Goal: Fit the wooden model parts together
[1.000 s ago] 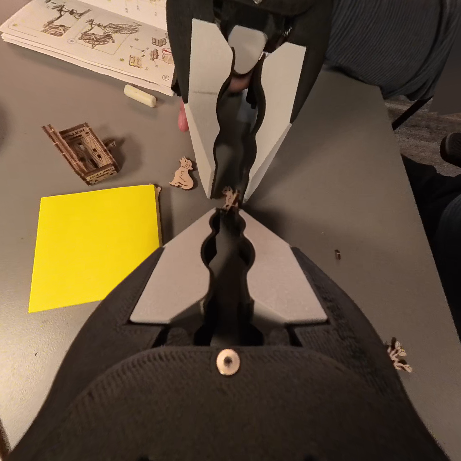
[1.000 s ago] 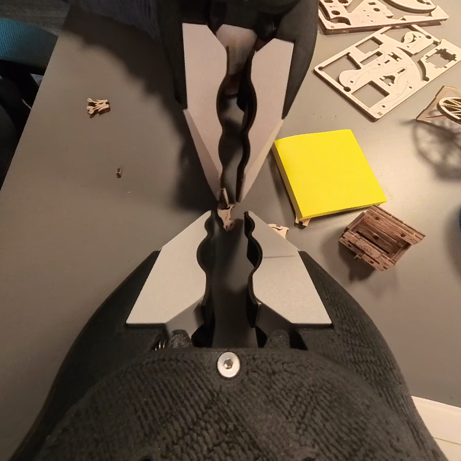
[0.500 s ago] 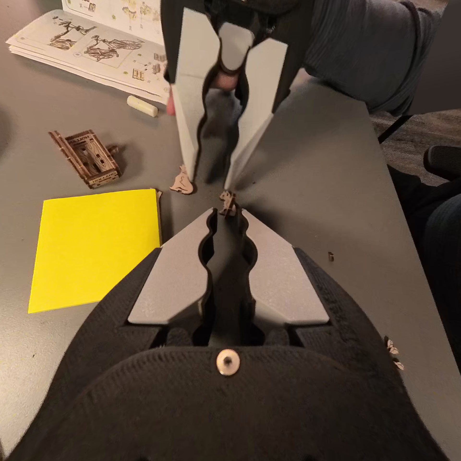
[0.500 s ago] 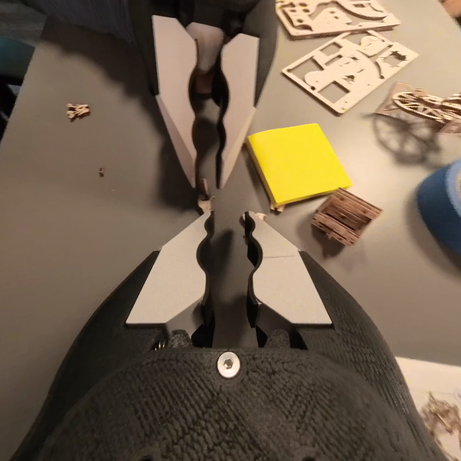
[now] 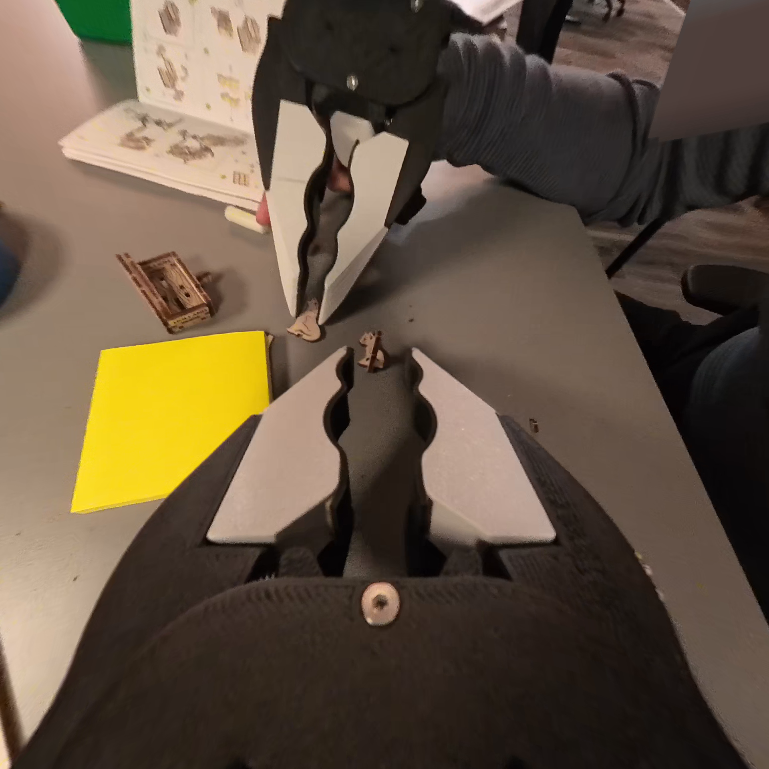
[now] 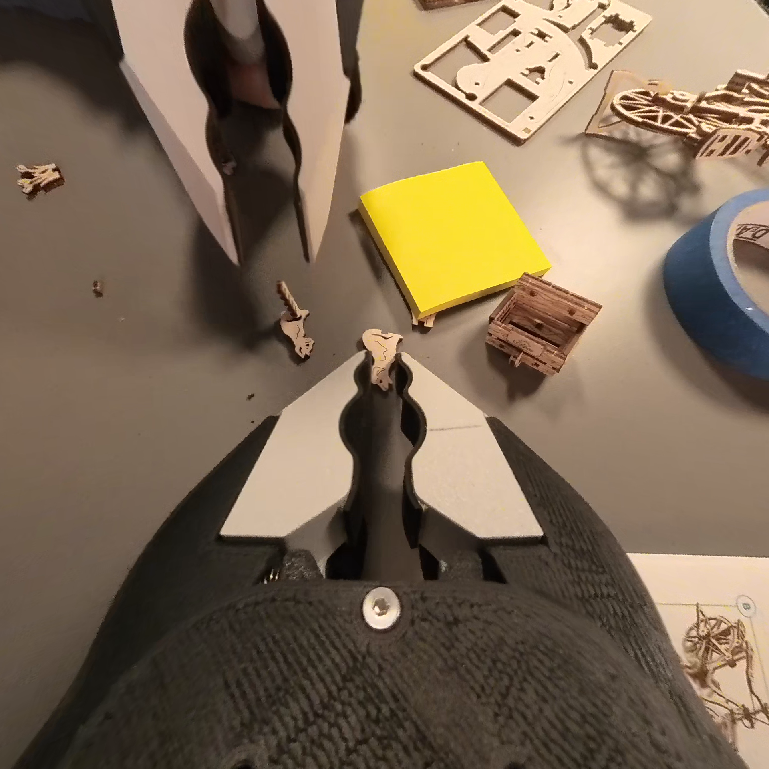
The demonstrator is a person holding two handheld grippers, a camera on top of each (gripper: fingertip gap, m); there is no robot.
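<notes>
A small joined wooden part [image 5: 371, 355] stands on the grey table [image 5: 478, 291] just in front of my left gripper [image 5: 379, 353], which is open and empty. It also shows in the right wrist view [image 6: 296, 328], apart from the left gripper [image 6: 274, 259]. My right gripper [image 6: 383, 354] is shut on a flat animal-shaped wooden piece [image 6: 380, 353] low at the table. In the left wrist view the right gripper [image 5: 308, 318] pinches that piece [image 5: 306, 326] at its tips.
A yellow note pad [image 6: 453, 237] and a small wooden crate [image 6: 541, 328] lie right of the right gripper. A blue tape roll [image 6: 715, 291], a punched part sheet [image 6: 528, 62], a wheeled wooden model [image 6: 686, 108] and instruction sheets [image 5: 166, 145] lie around. A wood scrap [image 6: 39, 179] lies left. About 6 cm separates my left fingertips from my right.
My left gripper has opened and let go of the joined part, which now stands on the table. My right gripper has moved aside and closed on the flat animal piece.
</notes>
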